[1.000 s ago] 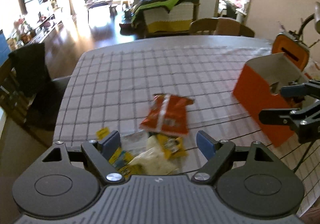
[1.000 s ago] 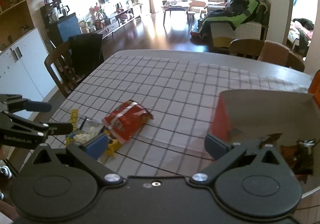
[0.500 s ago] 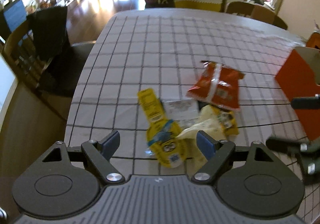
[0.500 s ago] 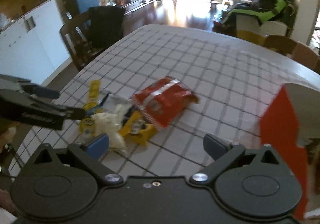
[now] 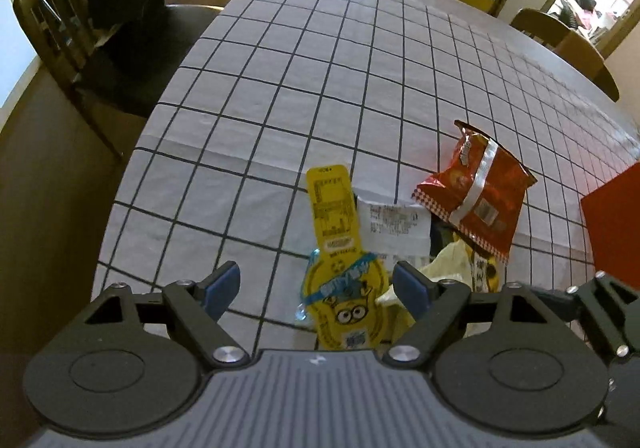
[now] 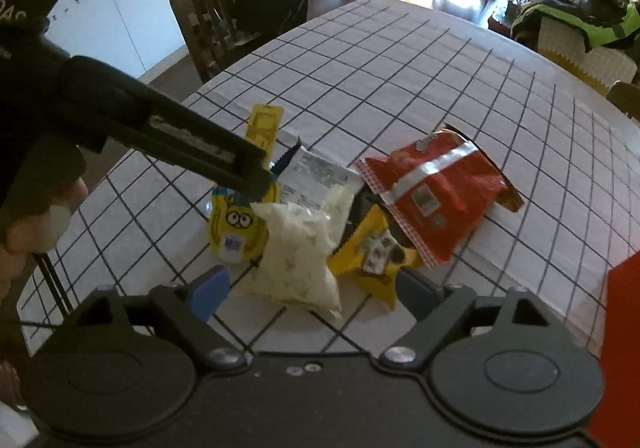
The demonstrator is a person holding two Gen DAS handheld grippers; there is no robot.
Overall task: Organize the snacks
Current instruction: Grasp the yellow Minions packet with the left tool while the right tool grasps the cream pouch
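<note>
- Snacks lie heaped near the table's (image 5: 360, 67) near-left edge: a yellow cartoon pouch (image 5: 344, 284), a white packet (image 6: 296, 248), a yellow cookie bag (image 6: 372, 252) and a red chip bag (image 5: 476, 199).
- Left gripper (image 5: 316, 288) hangs spread and empty right over the pouch, whose long axis runs away from it.
- Right gripper (image 6: 308, 284), jaws just narrowing but apart and holding nothing, frames the white packet and cookie bag.
- The orange box (image 5: 616, 224) waits to the right; bare cloth lies beyond, but the two grippers crowd each other.
</note>
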